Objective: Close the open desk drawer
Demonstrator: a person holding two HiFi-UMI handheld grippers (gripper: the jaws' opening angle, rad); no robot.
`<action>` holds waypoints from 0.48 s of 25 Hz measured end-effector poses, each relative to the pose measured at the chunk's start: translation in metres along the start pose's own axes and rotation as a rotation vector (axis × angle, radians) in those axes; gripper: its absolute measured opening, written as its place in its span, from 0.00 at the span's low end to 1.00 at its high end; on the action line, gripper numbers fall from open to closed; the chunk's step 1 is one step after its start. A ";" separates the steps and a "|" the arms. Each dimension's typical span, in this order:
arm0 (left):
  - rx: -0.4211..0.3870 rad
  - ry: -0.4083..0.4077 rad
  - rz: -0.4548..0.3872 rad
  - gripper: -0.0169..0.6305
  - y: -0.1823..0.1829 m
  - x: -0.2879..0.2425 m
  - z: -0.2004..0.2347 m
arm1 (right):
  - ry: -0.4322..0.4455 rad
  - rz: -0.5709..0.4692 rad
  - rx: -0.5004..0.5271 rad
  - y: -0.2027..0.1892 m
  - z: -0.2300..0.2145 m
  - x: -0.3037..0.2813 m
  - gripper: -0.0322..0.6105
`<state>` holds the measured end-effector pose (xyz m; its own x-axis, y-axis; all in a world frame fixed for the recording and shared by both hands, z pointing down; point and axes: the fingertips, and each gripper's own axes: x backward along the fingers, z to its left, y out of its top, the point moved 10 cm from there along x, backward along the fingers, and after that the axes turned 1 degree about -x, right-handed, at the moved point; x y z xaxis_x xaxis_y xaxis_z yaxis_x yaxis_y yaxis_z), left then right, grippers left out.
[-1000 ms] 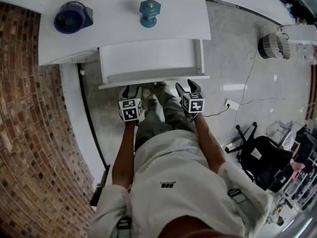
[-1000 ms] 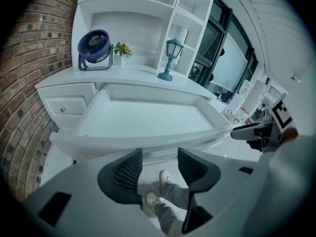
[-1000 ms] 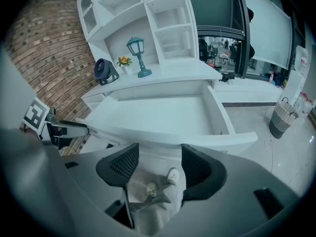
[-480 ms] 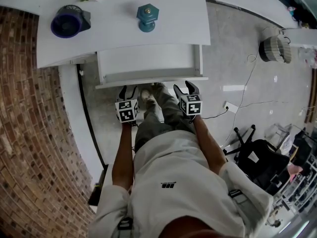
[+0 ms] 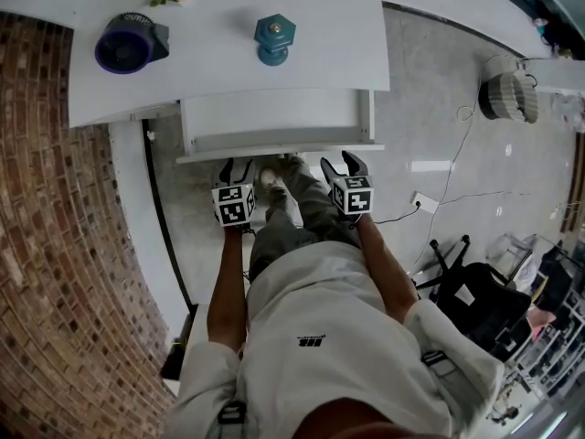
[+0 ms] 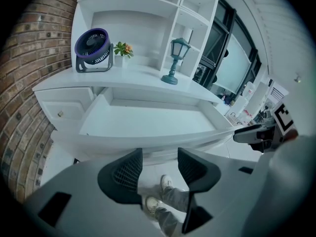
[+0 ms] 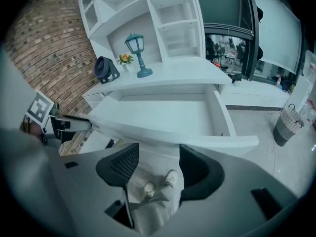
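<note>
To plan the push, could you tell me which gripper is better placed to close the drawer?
Left gripper, marginally: its open jaws sit at the drawer front, nearer the middle; the right gripper is toward the corner.

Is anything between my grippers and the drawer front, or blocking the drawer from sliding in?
Nothing visible. The left gripper and right gripper are open and close to the front of the drawer, with nothing between. The drawer looks empty, but the slot under the desk is hidden.
</note>
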<state>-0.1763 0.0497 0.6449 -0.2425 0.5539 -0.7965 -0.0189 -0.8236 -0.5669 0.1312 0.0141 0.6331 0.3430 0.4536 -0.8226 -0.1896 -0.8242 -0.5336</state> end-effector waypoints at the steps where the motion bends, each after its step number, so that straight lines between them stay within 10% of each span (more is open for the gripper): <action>1: 0.001 -0.001 0.002 0.39 0.001 0.000 0.000 | -0.001 0.004 0.003 0.001 0.000 0.000 0.45; 12: 0.004 -0.005 0.008 0.39 0.012 -0.007 0.005 | 0.003 -0.007 -0.018 0.012 -0.005 -0.009 0.45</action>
<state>-0.1793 0.0351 0.6446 -0.2476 0.5469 -0.7998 -0.0208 -0.8283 -0.5599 0.1303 -0.0010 0.6349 0.3468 0.4580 -0.8185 -0.1707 -0.8273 -0.5353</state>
